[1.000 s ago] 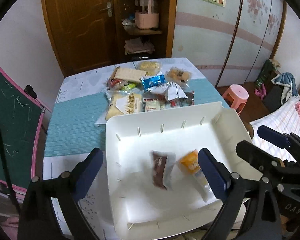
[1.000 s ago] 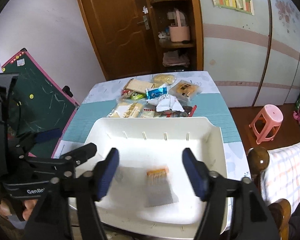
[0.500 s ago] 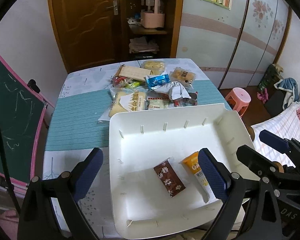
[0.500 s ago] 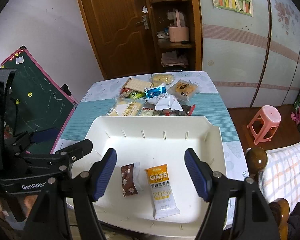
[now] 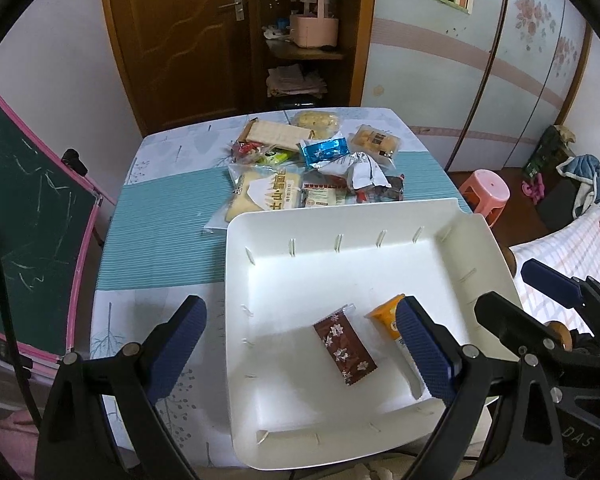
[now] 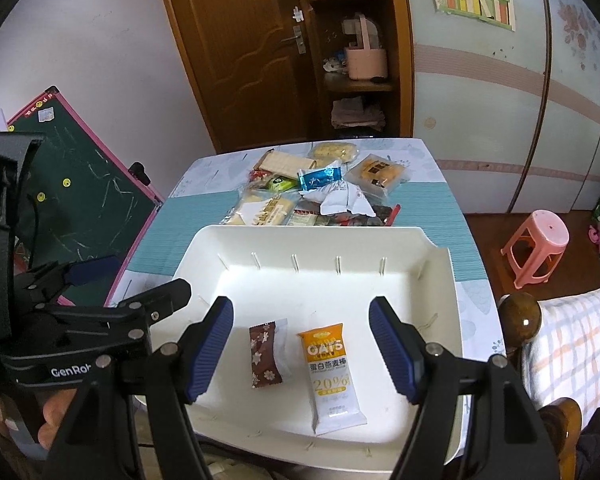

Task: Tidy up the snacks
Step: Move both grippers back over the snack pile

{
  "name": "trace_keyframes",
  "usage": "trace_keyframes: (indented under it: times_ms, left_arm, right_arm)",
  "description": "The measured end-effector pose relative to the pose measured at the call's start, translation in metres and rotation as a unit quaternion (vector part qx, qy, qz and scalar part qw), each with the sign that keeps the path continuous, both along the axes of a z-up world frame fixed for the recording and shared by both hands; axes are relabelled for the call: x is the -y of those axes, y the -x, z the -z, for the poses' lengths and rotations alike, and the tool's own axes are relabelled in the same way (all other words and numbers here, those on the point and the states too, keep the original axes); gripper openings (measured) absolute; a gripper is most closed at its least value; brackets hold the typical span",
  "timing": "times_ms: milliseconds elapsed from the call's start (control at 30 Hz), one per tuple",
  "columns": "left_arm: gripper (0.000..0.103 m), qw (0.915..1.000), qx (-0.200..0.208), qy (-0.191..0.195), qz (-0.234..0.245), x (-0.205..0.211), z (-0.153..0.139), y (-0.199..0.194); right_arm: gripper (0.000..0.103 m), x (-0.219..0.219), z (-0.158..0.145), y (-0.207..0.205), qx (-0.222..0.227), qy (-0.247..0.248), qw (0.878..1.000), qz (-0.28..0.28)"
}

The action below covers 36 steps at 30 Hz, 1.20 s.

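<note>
A white tray (image 5: 340, 232) (image 6: 440, 280) sits on the near part of the table. Inside it lie a brown flower-print snack bar (image 5: 345, 350) (image 6: 265, 356) and an orange-and-white oats bar (image 6: 332, 372) (image 5: 386, 318). Both grippers hover above the tray's near side. My left gripper (image 5: 300, 348) is open with nothing between its fingers; its right finger hides part of the oats bar. My right gripper (image 6: 302, 348) is open too, above the two bars and not touching them. A heap of snack packets (image 5: 312, 168) (image 6: 312, 196) lies beyond the tray.
A chalkboard with a pink frame (image 5: 32, 224) (image 6: 80, 200) leans at the table's left. A pink stool (image 6: 540, 248) (image 5: 485, 192) stands right of the table, and a bed with a checked cover (image 6: 580, 344) lies at the near right. A wooden door and shelves stand behind.
One second ago the two bars were blurred in motion; they came to rest in the tray and now lie still. Both grippers have kept their places, open.
</note>
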<state>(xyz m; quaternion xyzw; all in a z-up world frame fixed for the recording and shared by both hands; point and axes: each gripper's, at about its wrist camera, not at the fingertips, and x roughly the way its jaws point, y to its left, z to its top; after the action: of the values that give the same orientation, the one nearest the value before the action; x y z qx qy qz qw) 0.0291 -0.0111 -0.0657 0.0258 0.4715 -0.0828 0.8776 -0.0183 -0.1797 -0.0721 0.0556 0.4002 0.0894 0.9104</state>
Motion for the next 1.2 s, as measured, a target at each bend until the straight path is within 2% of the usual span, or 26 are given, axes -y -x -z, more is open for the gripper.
trace_keyframes:
  times_ms: [200,500,733,967,1200]
  left_arm:
    - [0.094,0.9999,-0.016,-0.002,0.002,0.000,0.007,-0.005]
    - [0.094,0.9998,-0.016,-0.004,0.007,-0.002,0.011,-0.015]
    - [0.094,0.9992,0.034,-0.018,0.013,-0.003,-0.014,-0.033]
    - [0.094,0.9948,0.096,-0.033,-0.007,-0.019,-0.052,-0.063]
    - [0.095,0.9890,0.135,-0.049,-0.037,-0.042,-0.087,-0.092]
  right_arm:
    - [0.071,0.000,0.004,-0.005,-0.012,0.000,1.000,-0.001]
    - [0.071,-0.001,0.011,-0.017,-0.029,0.000,1.000,-0.005]
    - [0.071,0.005,0.002,-0.035,-0.024,0.004,1.000,-0.002]
    - [0.071,0.025,-0.031,-0.064,0.000,-0.007,1.000,0.008]
    - [0.071,0.044,-0.064,-0.097,0.020,0.019,0.999,0.028]
